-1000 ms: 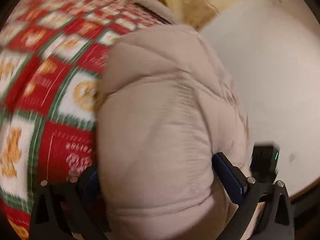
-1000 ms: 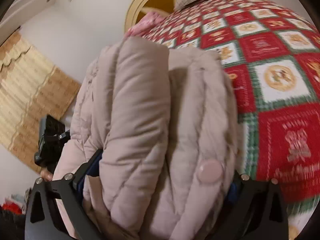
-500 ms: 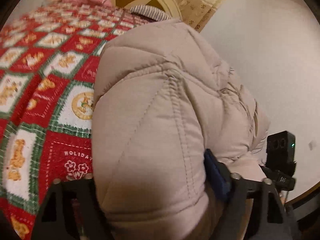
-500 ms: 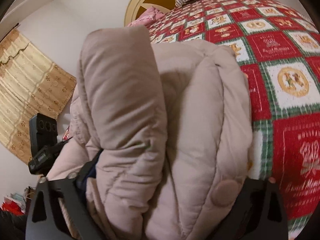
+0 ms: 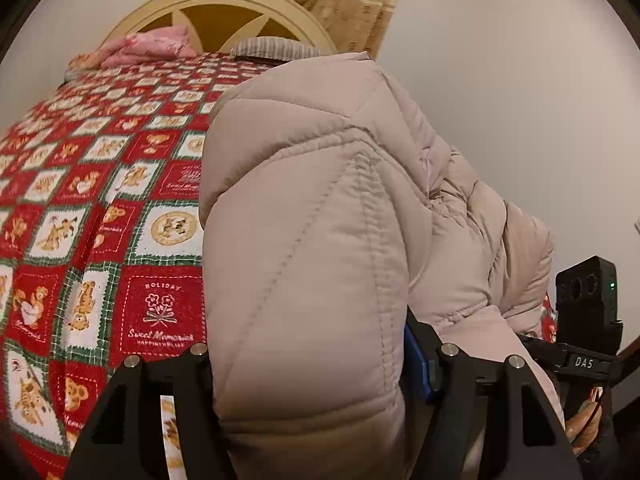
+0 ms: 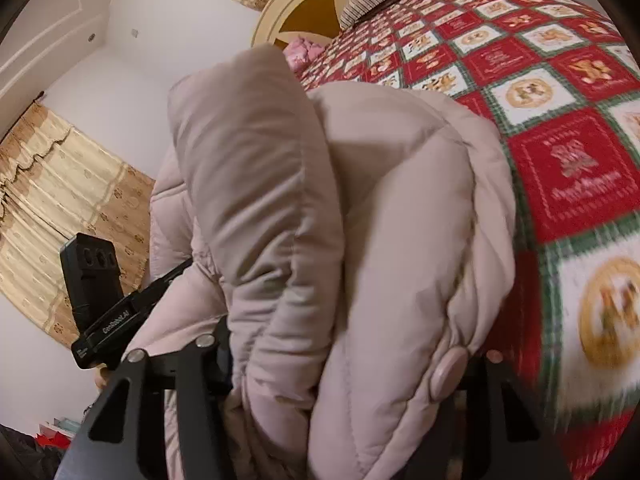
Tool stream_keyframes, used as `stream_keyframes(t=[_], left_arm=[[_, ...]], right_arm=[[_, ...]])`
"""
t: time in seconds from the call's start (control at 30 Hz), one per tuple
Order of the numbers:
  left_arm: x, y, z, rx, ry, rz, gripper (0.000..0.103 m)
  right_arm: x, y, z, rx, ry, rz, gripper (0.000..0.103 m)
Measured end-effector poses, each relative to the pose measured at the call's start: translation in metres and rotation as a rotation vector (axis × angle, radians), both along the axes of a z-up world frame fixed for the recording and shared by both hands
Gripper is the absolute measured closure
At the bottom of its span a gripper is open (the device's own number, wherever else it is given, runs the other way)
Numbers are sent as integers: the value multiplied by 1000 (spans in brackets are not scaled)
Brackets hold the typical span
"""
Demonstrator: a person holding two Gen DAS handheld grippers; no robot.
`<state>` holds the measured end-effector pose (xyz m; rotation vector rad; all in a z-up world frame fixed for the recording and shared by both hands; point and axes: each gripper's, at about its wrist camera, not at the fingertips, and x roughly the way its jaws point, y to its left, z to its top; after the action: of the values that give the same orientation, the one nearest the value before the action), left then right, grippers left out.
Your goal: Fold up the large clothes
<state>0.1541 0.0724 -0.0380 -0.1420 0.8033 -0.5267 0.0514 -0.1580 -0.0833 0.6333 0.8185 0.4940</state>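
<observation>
A beige quilted puffer jacket (image 5: 320,240) is bunched and held up above the bed. My left gripper (image 5: 312,372) is shut on a thick fold of it; the fabric fills the gap between the fingers. My right gripper (image 6: 332,360) is shut on another thick fold of the same jacket (image 6: 320,200), with a round beige snap button (image 6: 448,372) near its right finger. Each gripper shows in the other's view: the right one (image 5: 584,320) at the lower right, the left one (image 6: 96,292) at the left. The fingertips are hidden by fabric.
The bed carries a red, green and white holiday quilt (image 5: 100,220), also in the right wrist view (image 6: 560,120). A cream round headboard (image 5: 224,12), a pink pillow (image 5: 152,46) and a striped pillow (image 5: 276,46) lie at the far end. Beige curtains (image 6: 60,220) hang on the white wall.
Both grippers have tilted upward with the jacket: more wall, headboard and far bed now show. The jacket has risen and stands taller between the fingers. Both grips have held.
</observation>
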Motion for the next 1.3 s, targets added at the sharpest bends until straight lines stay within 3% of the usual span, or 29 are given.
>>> stream_keyframes(t=[0.57,0.77,1.07,1.3], left_arm=[[-52,-81,35,52,-121,-177,37],[-61,-101,45,30,-132,-235,37],[-77,-142,50,34,-151,-349,37],[-72,-199,64,-18,-144,-445,37]], right_arm=[[-95,-50,41,-15,-117,-160,52],[-104,-62,61,-81,-142,-178,53],[-139,-94,71,-99,-143,-241,54],[-161,-130,83,-115,-180,-326,54]])
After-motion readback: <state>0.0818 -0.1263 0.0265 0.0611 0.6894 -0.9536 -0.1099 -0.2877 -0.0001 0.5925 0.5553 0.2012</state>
